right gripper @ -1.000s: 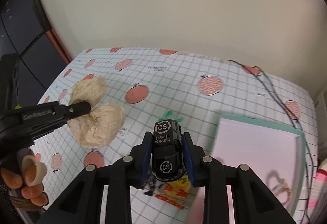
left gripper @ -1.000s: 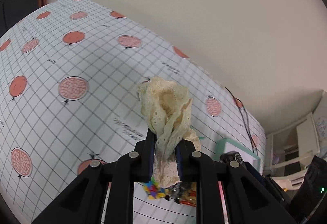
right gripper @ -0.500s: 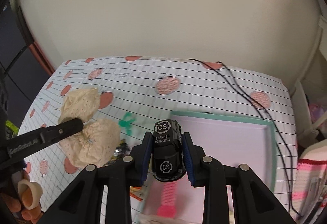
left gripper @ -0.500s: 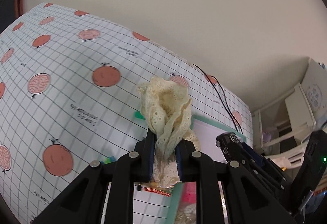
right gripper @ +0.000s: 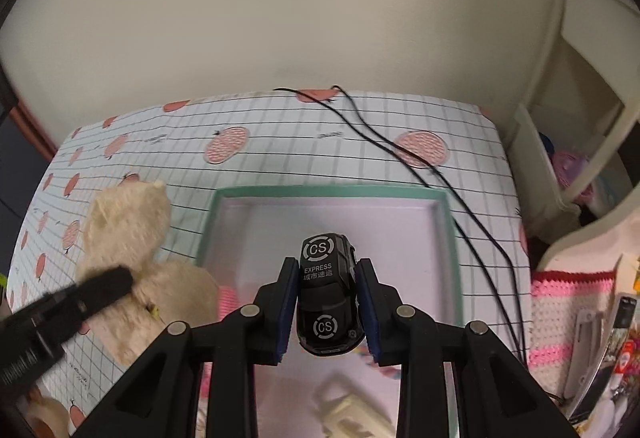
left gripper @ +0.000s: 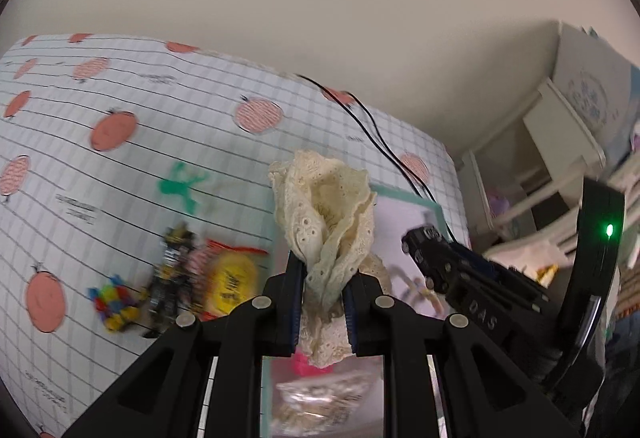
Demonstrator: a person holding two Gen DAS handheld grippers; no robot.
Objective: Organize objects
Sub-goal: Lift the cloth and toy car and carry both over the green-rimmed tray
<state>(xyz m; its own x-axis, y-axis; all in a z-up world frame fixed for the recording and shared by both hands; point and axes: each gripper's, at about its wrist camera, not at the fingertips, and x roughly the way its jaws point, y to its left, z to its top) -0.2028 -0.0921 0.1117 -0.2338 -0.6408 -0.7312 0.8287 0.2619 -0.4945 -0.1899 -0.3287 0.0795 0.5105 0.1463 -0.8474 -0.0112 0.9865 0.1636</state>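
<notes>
My left gripper (left gripper: 322,276) is shut on a cream lace scrunchie (left gripper: 325,214), held in the air at the left edge of a teal-rimmed tray (left gripper: 408,194). My right gripper (right gripper: 328,298) is shut on a black toy car (right gripper: 328,294) marked "CS EXPRESS", above the tray's pale floor (right gripper: 332,214). In the right wrist view the scrunchie (right gripper: 124,234) and the left gripper's finger (right gripper: 100,284) are at the left. In the left wrist view the right gripper (left gripper: 430,262) with the car (left gripper: 420,242) is at the right. On the tablecloth lie a yellow snack packet (left gripper: 230,278), a dark toy figure (left gripper: 172,270), a multicoloured toy (left gripper: 112,302) and a green clip (left gripper: 182,186).
A checked tablecloth with red fruit prints (right gripper: 280,142) covers the table. A black cable (right gripper: 432,174) runs across it past the tray's right rim. White shelving (right gripper: 560,142) and a pink crocheted cloth (right gripper: 568,302) stand at the right. Pink and cream items (left gripper: 316,390) lie blurred in the tray's near end.
Both grippers have moved to the right across the table. The scrunchie now hangs at the tray's left edge and the car is over the tray's floor. Both grips are unchanged.
</notes>
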